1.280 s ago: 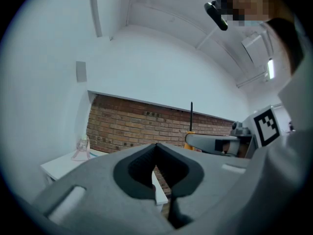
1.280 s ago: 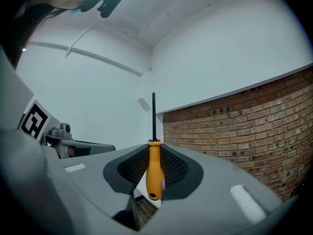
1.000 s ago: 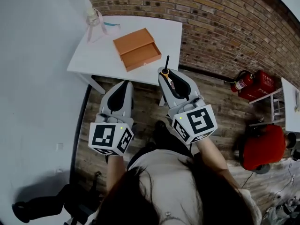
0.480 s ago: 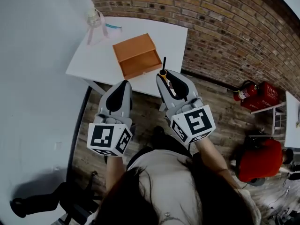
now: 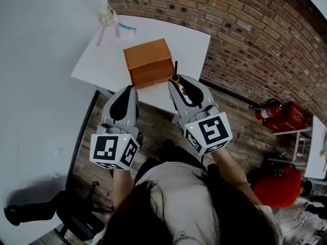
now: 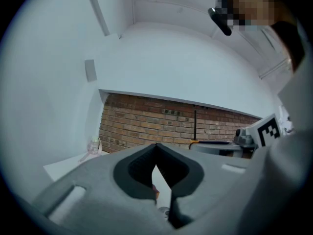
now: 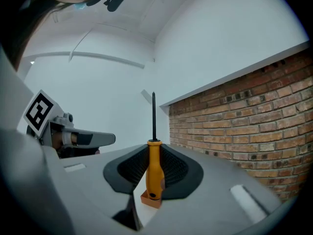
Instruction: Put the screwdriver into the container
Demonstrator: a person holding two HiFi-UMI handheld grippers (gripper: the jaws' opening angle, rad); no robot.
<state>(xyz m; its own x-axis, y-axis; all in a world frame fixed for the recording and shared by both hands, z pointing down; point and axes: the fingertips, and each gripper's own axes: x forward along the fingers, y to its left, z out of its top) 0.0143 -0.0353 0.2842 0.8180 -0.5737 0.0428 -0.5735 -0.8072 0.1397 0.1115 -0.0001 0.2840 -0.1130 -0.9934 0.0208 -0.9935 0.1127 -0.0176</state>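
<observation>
An orange box with an open drawer [image 5: 148, 63] sits on the white table [image 5: 194, 40] in the head view. My right gripper [image 5: 175, 80] is shut on a screwdriver [image 7: 154, 173] with an orange handle and a black shaft. The shaft [image 5: 176, 68] points toward the box, its tip just right of the drawer's front edge. In the right gripper view a corner of the orange box [image 7: 150, 199] shows below the handle. My left gripper [image 5: 128, 89] hovers near the table's front edge, jaws shut with nothing between them.
A clear bottle [image 5: 106, 22] with a pink strap stands at the table's far left corner. A brick wall [image 5: 255, 29] runs behind the table. A red fire extinguisher [image 5: 278, 114] lies on the wooden floor at the right.
Both grippers have come closer to the table and the orange box. The screwdriver tip now lies beside the drawer. The view has shifted forward.
</observation>
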